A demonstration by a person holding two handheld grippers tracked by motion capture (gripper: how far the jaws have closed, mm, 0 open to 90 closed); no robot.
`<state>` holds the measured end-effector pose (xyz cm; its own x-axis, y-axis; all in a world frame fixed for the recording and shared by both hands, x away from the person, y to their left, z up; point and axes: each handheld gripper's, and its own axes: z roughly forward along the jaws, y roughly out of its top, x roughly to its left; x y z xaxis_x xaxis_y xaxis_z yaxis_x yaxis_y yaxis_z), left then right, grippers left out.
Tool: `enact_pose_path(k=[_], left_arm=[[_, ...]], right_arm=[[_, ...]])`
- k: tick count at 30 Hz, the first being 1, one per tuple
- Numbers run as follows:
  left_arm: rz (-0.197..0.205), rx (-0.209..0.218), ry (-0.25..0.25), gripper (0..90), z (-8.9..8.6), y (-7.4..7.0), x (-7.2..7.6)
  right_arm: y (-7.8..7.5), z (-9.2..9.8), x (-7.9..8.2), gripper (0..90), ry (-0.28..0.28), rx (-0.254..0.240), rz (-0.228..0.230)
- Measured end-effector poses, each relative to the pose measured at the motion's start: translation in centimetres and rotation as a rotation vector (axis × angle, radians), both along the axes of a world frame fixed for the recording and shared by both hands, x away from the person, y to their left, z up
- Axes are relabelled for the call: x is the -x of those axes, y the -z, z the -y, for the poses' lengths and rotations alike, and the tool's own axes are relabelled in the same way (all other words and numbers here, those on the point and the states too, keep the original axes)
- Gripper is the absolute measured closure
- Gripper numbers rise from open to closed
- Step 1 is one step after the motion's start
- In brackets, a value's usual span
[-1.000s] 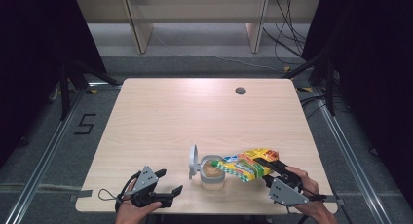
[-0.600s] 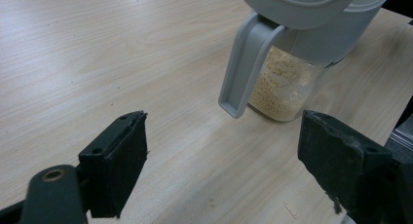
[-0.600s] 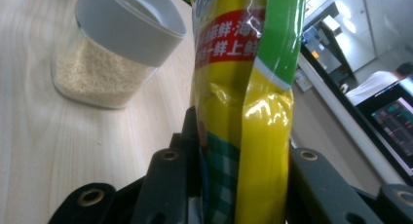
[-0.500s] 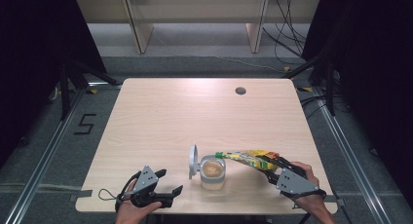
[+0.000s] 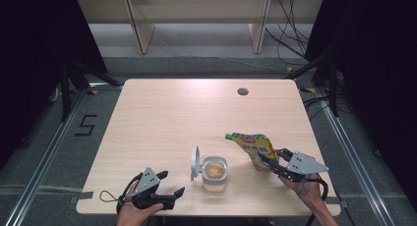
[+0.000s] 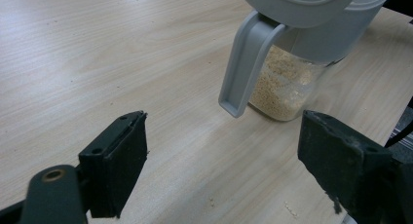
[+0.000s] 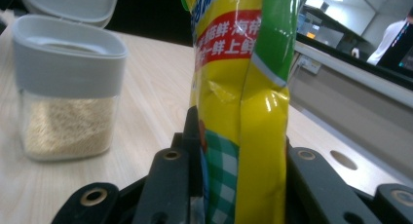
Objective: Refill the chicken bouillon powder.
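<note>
A clear jar [image 5: 215, 173] of beige granules stands near the table's front edge, its grey flip lid [image 5: 195, 163] hinged open to the left. To its right my right gripper [image 5: 267, 162] is shut on the bottom of a yellow pouch [image 5: 254, 146]. The pouch's green cap [image 5: 228, 136] points up and left, clear of the jar. In the right gripper view the pouch [image 7: 241, 102] stands pinched between the jaws, with the jar [image 7: 68, 87] to its left. My left gripper [image 5: 171, 183] rests open left of the jar. In its own view the jar [image 6: 287, 83] lies ahead of the left gripper [image 6: 229, 175].
The wooden table [image 5: 196, 113] has a round cable hole [image 5: 242, 92] at its far right. Beyond the far edge stand wooden shelf legs [image 5: 140, 27] and loose cables on the floor. A "5" [image 5: 86, 124] is marked on the floor at the left.
The right hand has drawn the pouch rightward, away from above the jar, so its cap no longer hangs over the jar's mouth. The left gripper has stayed where it was.
</note>
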<state>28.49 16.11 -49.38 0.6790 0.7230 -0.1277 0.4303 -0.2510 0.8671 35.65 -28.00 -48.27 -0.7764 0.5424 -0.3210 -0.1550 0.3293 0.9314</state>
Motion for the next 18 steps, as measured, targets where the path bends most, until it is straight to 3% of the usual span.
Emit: enact_pose_path(k=[3, 6, 13, 14, 16, 18], left_arm=[[0.000, 0.000, -0.001, 18.0, -0.1, 0.0, 0.0], [0.001, 0.000, 0.000, 18.0, -0.1, 0.0, 0.0], [0.003, 0.008, 0.000, 18.0, -0.1, 0.0, 0.0], [0.003, 0.008, 0.000, 18.0, -0.1, 0.0, 0.0], [0.006, 0.015, -0.005, 18.0, -0.1, 0.0, 0.0], [0.005, 0.016, -0.006, 18.0, -0.1, 0.0, 0.0]], right_arm=[[0.6, -0.1, -0.8, 72.6, 0.028, -0.052, -0.047], [0.9, 0.1, -1.4, 72.6, 0.043, -0.074, -0.047], [1.3, 0.5, -1.3, 72.6, 0.055, -0.071, -0.076], [1.3, 0.4, -1.1, 72.6, 0.078, -0.078, -0.067], [1.2, 0.5, -0.8, 72.6, 0.073, -0.055, -0.084], [1.2, 0.6, -0.8, 72.6, 0.078, -0.040, -0.063]])
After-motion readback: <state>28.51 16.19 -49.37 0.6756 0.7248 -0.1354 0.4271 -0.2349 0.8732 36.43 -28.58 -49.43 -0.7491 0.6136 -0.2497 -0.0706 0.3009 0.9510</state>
